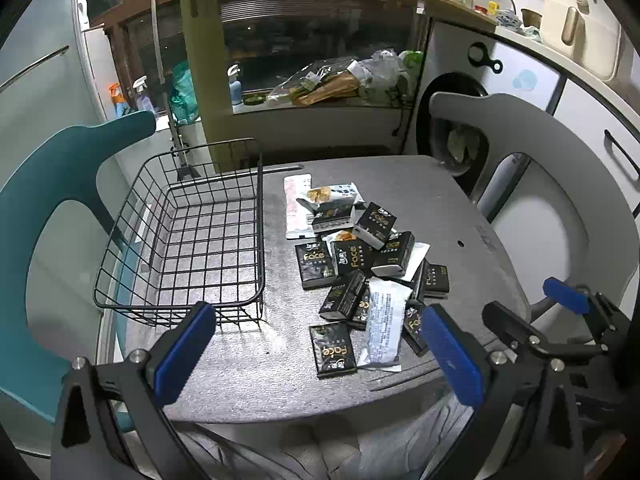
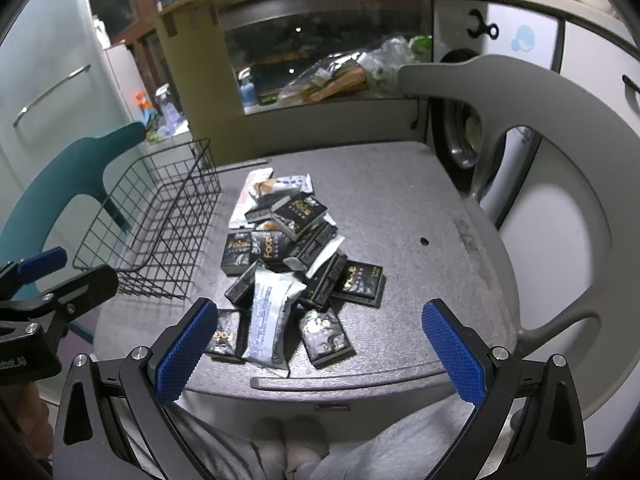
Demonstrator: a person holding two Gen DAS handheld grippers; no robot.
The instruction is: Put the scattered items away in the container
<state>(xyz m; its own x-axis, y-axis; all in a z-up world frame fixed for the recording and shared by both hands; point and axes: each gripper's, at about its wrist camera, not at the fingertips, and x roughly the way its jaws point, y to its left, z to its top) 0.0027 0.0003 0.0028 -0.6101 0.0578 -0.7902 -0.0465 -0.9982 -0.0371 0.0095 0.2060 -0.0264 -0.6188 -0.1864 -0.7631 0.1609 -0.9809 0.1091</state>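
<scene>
Packets lie heaped on the grey bench, just right of the black wire basket, which holds nothing yet. I hold the left hand-held gripper and the right hand-held gripper wide open and empty, both low at the near bench edge. I'd start with the loose black "Face" pack nearest me, closing across its short sides so neighbours stay put. Most are small glossy black packs; a white crinkly sachet and snack wrappers lie overlapped among them.
</scene>
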